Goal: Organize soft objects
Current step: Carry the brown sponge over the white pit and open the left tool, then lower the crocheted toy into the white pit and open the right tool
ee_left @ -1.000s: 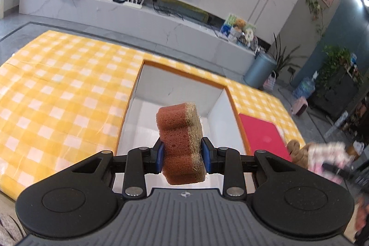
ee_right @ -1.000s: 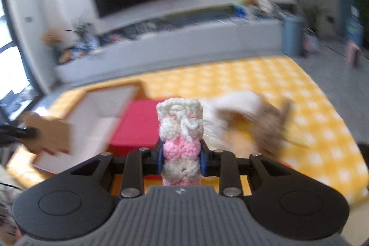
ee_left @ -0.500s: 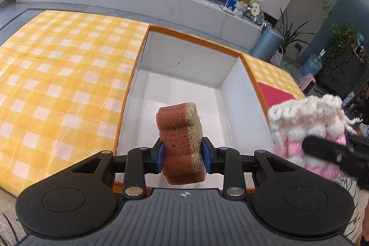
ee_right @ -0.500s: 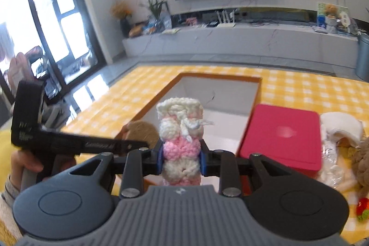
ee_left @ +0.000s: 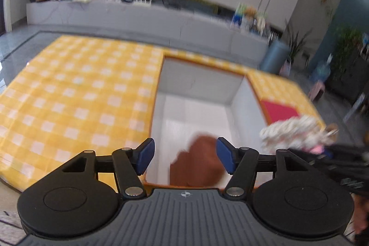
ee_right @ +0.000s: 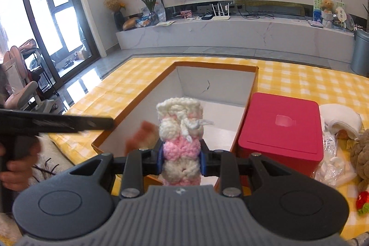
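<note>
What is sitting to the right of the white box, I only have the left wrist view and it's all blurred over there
Observer: A red lidded box stands against the right wall of the orange-rimmed white box.
Operator: And what is the right gripper carrying?
Observer: The right gripper is shut on a cream and pink crocheted piece, held upright over the near end of the white box.
Operator: Anything past the red box?
Observer: Yes, a white padded item and a brown plush toy lie on the yellow checked cloth.
Operator: Did my brown sponge clear the jaws?
Observer: The left gripper is opening; the brown sponge shows blurred inside the box, free of its jaws.
</note>
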A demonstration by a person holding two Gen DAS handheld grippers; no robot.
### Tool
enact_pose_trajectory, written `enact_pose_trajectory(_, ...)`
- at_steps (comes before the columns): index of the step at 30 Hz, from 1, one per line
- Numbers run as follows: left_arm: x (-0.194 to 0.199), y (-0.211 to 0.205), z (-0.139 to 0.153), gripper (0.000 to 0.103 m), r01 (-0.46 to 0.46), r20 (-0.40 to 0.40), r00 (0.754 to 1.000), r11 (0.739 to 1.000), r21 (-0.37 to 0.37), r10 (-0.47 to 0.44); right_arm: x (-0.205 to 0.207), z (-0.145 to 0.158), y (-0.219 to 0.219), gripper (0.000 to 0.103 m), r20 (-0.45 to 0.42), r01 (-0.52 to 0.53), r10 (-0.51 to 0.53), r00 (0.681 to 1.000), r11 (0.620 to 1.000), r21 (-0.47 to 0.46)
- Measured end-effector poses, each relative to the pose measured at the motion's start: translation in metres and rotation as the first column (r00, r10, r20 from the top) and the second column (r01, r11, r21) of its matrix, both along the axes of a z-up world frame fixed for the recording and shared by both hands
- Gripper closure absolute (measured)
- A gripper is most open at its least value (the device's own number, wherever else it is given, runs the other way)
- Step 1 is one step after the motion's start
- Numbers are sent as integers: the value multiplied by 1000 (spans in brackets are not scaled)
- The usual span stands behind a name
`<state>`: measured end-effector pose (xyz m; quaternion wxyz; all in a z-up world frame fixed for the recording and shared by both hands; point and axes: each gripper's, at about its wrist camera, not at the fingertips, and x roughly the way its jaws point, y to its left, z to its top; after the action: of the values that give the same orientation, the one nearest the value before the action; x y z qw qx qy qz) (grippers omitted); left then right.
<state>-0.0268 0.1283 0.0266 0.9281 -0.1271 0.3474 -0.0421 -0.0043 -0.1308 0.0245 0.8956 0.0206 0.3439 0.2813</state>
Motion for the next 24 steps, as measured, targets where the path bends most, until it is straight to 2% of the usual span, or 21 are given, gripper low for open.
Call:
enact_pose_trajectory(2, -9, 8, 9, 26, -40, 49, 998, 999, -19, 41, 0, -2, 3, 75, -3, 6, -6, 1000, 1000, 0)
enact_pose_trajectory(5, -12, 12, 14, 25, -124, 104, 987, 992, 6, 123, 7, -7, 14, 75, -14, 13, -14, 1000, 1000, -3)
enact_pose_trajectory(8, -2, 15, 8, 25, -163, 88, 983, 986, 31, 160, 15, -13, 29, 75, -19, 18, -18, 1000, 1000, -24)
enact_pose_trajectory(11, 3, 17, 3, 25, -160, 85, 984, 987, 21, 158, 27, -15, 44, 75, -49, -20, 21, 999, 1000, 11)
enact_pose_trajectory(14, 4, 17, -1, 25, -172, 103, 981, 984, 47, 167, 43, -20, 62, 75, -85, -51, 55, 995, 998, 48)
enact_pose_trajectory(18, 0, 18, -5, 25, -196, 128, 974, 978, 66, 186, 61, -31, 91, 75, -125, -106, 103, 987, 994, -14)
enact_pose_trajectory(24, 7, 30, -14, 25, -236, 82, 969, 971, 41, 232, 88, -51, 113, 75, -267, -161, 158, 951, 987, 11)
